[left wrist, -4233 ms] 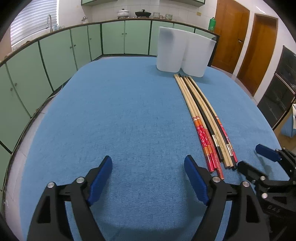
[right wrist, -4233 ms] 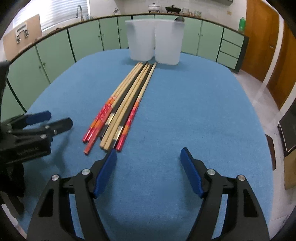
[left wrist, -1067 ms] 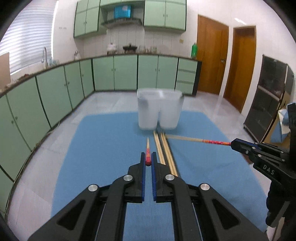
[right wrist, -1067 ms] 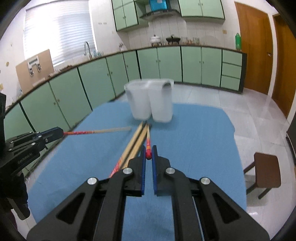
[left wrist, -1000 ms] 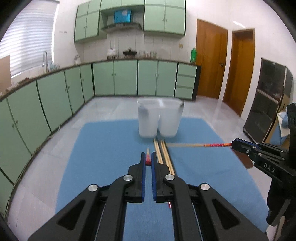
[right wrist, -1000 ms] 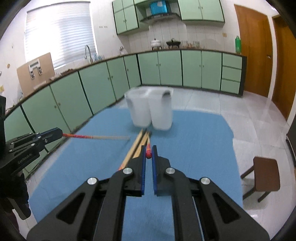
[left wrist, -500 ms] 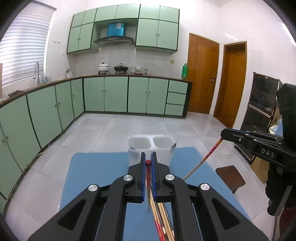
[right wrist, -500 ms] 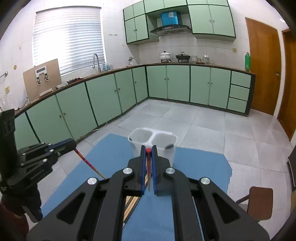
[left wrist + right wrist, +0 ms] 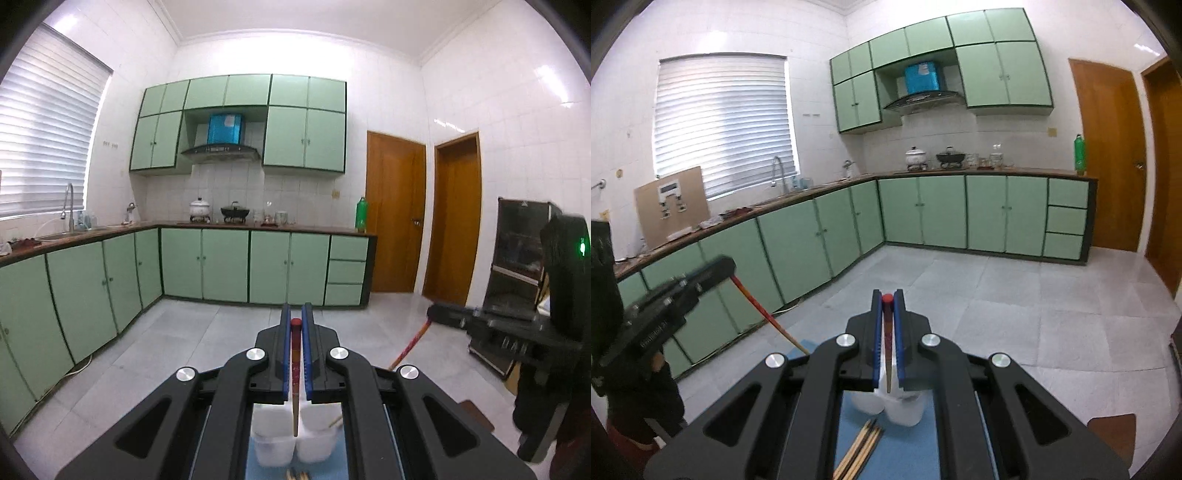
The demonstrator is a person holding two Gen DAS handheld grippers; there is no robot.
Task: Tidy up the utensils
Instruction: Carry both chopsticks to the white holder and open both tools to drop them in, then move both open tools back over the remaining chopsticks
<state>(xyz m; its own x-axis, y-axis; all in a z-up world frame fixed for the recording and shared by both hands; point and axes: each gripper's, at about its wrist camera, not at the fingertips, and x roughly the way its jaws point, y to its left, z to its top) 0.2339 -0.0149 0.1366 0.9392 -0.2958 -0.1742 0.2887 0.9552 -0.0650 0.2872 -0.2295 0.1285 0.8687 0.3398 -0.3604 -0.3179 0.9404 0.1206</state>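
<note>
Left claw (image 9: 295,321) clamped on chopstick (image 9: 295,369), right claw (image 9: 887,297) likewise

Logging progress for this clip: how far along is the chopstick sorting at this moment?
Done: nothing sits clearly in the white two-cup plastic holder yet.

In hand: the left gripper is shut on a red-ended wooden chopstick, and the right gripper is shut on another red-ended chopstick. Both hang above the holder.

Left: dropping these two in, then the remaining chopsticks on the blue tablecloth.

Bright daylight through window blinds (image 9: 724,122), fisheye-bent edges, dark corners, slight blur
</note>
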